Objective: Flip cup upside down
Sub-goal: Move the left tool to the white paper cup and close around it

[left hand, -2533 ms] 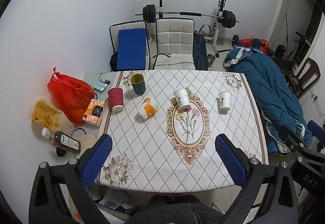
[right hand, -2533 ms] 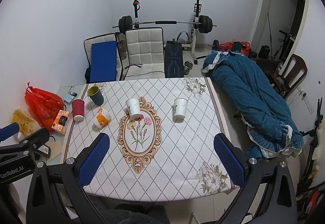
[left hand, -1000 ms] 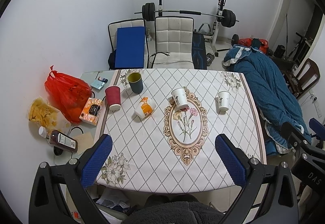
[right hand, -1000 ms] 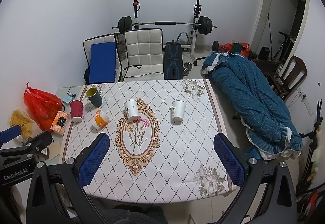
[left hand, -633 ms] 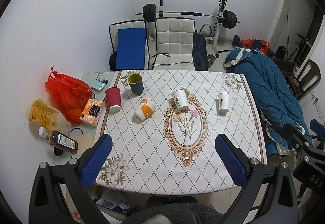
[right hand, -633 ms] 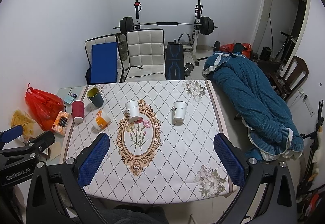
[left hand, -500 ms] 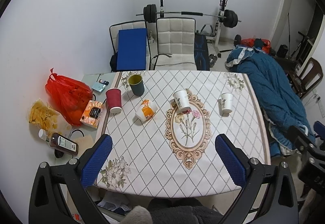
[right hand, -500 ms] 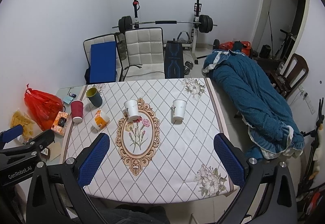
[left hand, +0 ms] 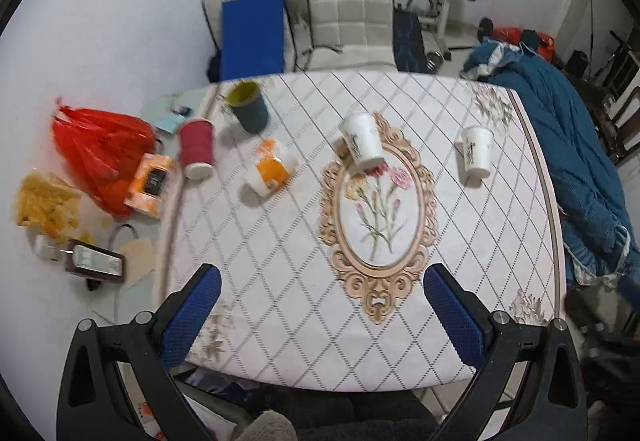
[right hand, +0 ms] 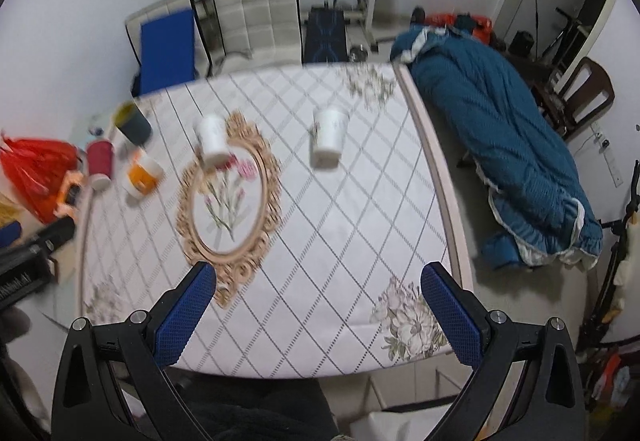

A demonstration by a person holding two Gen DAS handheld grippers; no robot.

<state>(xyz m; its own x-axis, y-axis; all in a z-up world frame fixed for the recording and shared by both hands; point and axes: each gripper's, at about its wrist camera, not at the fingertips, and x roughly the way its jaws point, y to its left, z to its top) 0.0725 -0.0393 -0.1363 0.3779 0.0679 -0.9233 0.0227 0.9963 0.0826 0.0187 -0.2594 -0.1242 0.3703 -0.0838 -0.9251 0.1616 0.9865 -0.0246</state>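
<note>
Nothing here reads clearly. The two white paper cups (left hand: 362, 140) (left hand: 476, 151) at twelve and one o'clock carry dark print too small to make out, and the white lettering on the left gripper's black body (right hand: 20, 281), at nine o'clock, is blurred.

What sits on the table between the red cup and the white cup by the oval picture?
An orange-and-white cup sits between the red cup and the white cup, apart from both; the left wrist view shows it best.

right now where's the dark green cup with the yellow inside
In the left wrist view, the dark green cup stands upright at the table's far left corner, just behind the red paper cup.
</note>
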